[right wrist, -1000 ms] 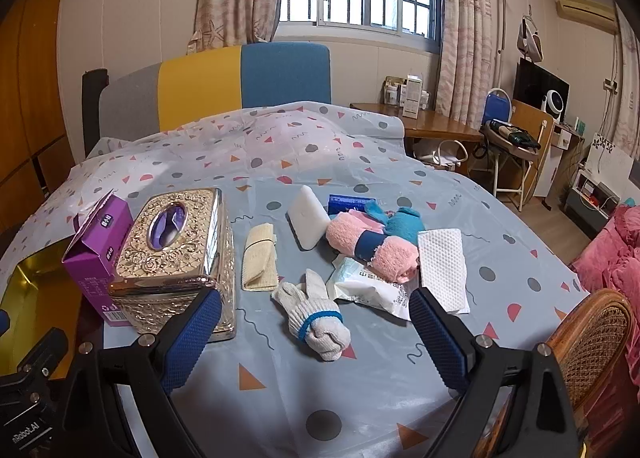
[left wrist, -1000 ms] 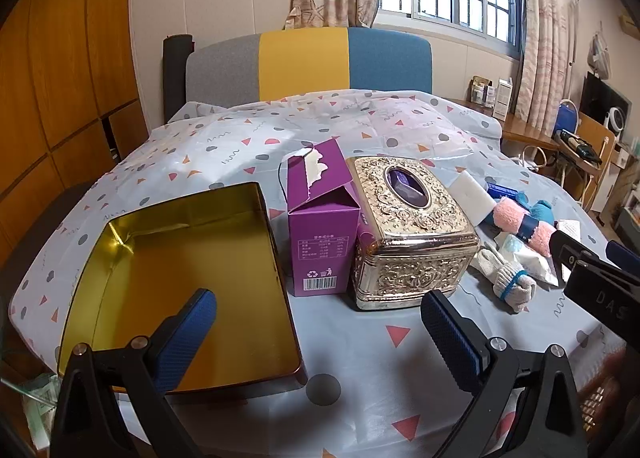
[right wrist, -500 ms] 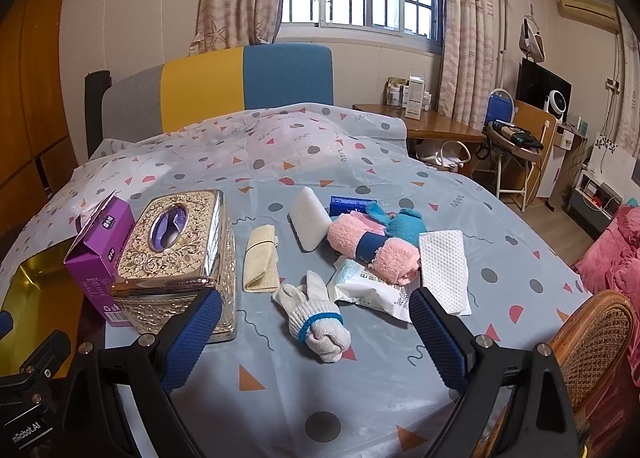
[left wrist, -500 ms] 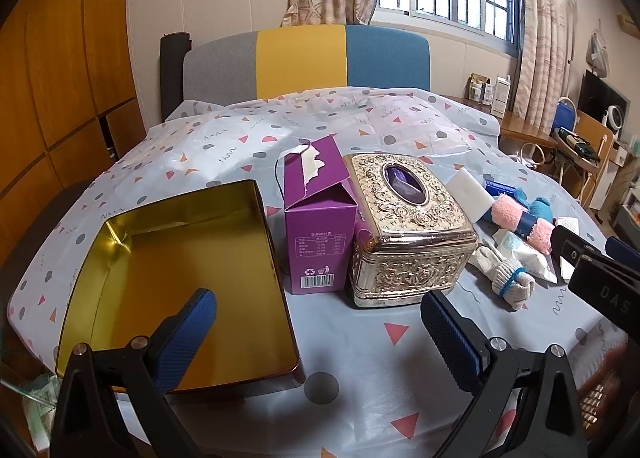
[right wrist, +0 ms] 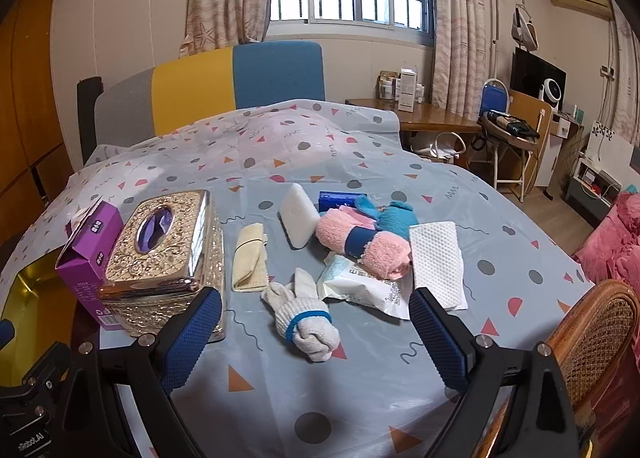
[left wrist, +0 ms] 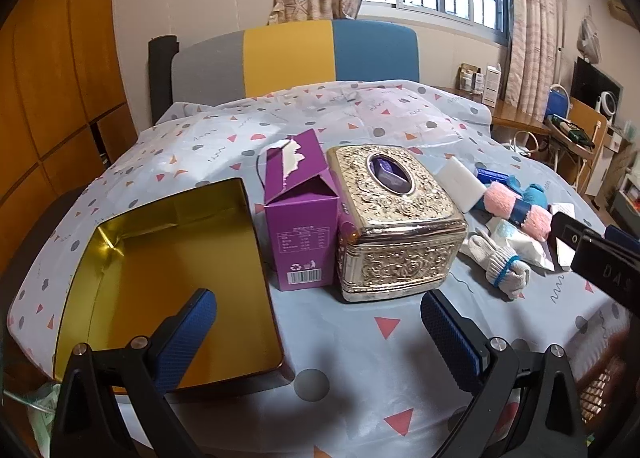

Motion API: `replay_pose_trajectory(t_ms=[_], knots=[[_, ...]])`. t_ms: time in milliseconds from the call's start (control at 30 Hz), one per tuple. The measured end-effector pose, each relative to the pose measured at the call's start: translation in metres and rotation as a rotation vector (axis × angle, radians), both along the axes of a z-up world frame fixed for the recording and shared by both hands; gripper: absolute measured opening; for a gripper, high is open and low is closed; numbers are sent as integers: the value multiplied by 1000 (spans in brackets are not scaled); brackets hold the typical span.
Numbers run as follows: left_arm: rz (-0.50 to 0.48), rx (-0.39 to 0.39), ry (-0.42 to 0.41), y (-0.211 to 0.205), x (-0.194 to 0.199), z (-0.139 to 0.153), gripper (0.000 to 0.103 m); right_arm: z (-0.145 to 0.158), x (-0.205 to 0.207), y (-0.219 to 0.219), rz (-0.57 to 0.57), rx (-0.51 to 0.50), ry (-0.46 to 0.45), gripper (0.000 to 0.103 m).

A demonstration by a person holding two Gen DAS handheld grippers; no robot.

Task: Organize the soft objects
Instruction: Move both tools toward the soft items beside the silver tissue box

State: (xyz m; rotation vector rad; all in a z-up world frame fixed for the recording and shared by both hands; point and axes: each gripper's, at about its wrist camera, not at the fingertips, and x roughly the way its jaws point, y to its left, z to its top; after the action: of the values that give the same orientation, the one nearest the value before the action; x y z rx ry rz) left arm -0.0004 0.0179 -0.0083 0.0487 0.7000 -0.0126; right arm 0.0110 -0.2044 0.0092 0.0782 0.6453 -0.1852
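Soft things lie on the patterned tablecloth: a rolled white glove with a blue band (right wrist: 306,318), a pink rolled towel with a blue band (right wrist: 362,244), a teal cloth (right wrist: 394,216), a folded yellow cloth (right wrist: 250,258), a white sponge (right wrist: 298,214), a white textured wipe (right wrist: 438,258) and a wet-wipe packet (right wrist: 360,286). My right gripper (right wrist: 316,338) is open and empty, just in front of the glove. My left gripper (left wrist: 318,338) is open and empty, near the open gold tin (left wrist: 168,278). The glove (left wrist: 502,268) and pink towel (left wrist: 516,210) also show in the left wrist view.
An ornate gold tissue box (left wrist: 394,218) and an open purple carton (left wrist: 300,214) stand between the tin and the soft things. A small blue pack (right wrist: 342,200) lies behind the towel. A wicker chair (right wrist: 596,334) stands at the table's right edge.
Both views have shifted slightly; the left gripper has drawn back and risen a little. Nothing on the table has moved, and both grippers stay open.
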Motion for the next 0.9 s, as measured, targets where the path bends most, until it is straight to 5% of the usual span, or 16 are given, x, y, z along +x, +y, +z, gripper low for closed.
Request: replay_pose_trajectory(t_ms=[233, 433, 600, 900], knots=[[-212, -132, 42, -11, 7, 7, 103, 8, 0, -27, -37, 27, -12, 97], [-417, -84, 60, -54, 19, 10, 103, 19, -6, -74, -111, 69, 3, 97], [-601, -139, 210, -104, 45, -3, 103, 28, -21, -109, -181, 59, -47, 97], [-665, -126, 343, -184, 85, -29, 103, 24, -32, -137, -211, 82, -60, 97]])
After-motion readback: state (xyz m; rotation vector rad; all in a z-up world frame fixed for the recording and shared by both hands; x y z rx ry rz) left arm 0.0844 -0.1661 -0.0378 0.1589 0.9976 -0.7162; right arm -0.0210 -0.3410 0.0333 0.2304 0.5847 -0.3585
